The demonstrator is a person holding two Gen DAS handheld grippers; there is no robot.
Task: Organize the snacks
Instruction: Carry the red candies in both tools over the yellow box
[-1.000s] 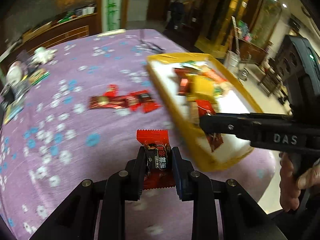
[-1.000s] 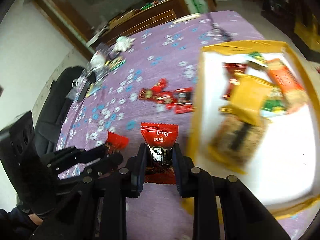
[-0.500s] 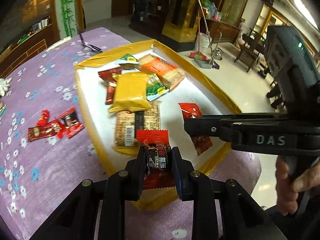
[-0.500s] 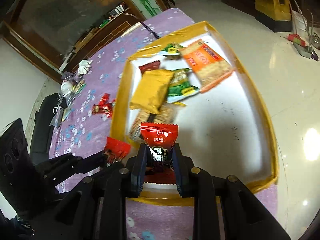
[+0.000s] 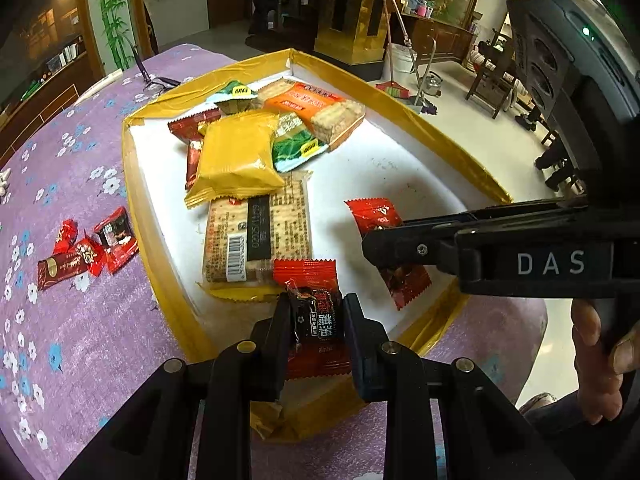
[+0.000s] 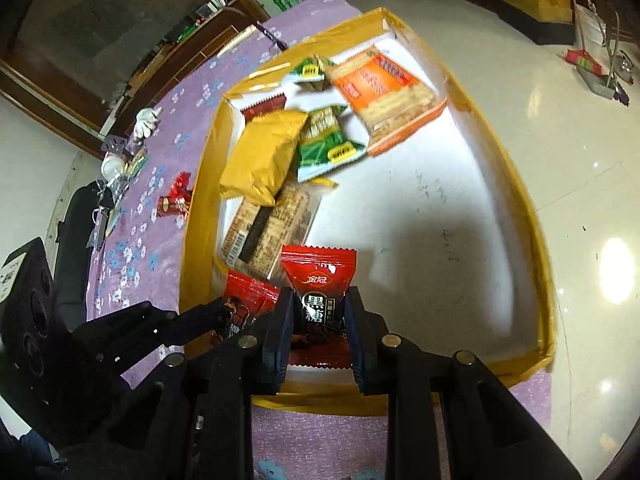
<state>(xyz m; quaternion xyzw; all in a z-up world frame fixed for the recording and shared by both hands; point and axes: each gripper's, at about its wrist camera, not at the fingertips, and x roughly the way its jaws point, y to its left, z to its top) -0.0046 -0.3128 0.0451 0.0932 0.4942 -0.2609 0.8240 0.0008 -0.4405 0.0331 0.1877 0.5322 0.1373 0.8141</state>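
Now left hand-held gripper (image 5: 313, 322) clamps red candy (image 5: 310, 280); right hand-held gripper (image 6: 318, 318) clamps brown-sugar candy (image 6: 318, 276), both over tray (image 6: 520, 184).

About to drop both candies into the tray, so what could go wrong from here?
1. The left claw holds its red candy right over the tray's near rim; released here, it may land on the rim or tablecloth.
2. Both claws sit close together; the right claw could bump the left while opening.

Black hand-held gripper (image 5: 314, 320) with silver screws, white "DAS" lettering.
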